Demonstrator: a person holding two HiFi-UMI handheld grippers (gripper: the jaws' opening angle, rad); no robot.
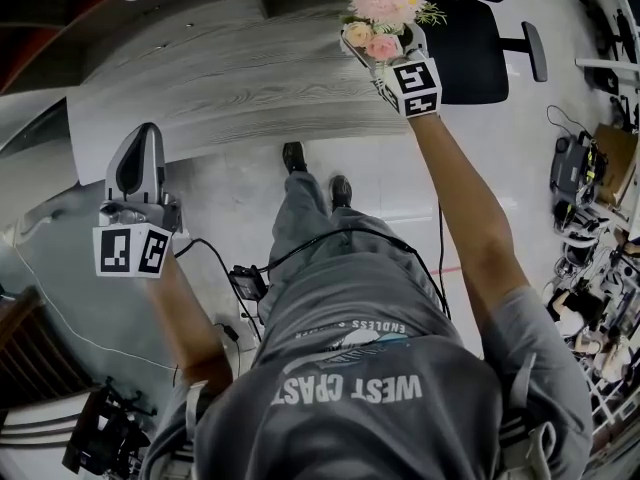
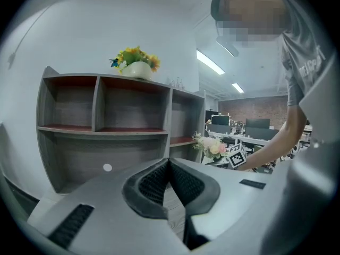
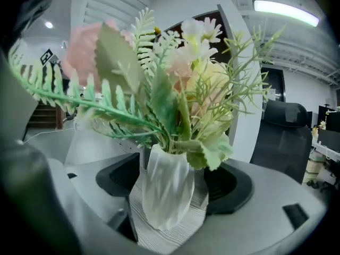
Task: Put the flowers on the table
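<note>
One white faceted vase (image 3: pixel 166 190) holding pink and cream artificial flowers (image 3: pixel 183 84) with green ferns stands on the grey wood-grain table (image 3: pixel 171 239), between the right gripper's (image 3: pixel 172 174) spread jaws. The left gripper (image 2: pixel 169 182) is pressed together, empty.

Pink and cream flowers (image 3: pixel 183 70) fill a white faceted vase (image 3: pixel 166 187). It stands upright on the grey wood-grain counter (image 1: pixel 230 78).

I look down at a grey table (image 1: pixel 230 78) with wood grain. Near its right end stands a white ribbed vase (image 3: pixel 166 193) holding pink and cream flowers (image 1: pixel 383 8) (its base sits flat on the top). Beyond the table, a shelf unit (image 2: pixel 106 121) carries a pot (image 2: pixel 137 69) of yellow blooms on its top board.
</note>
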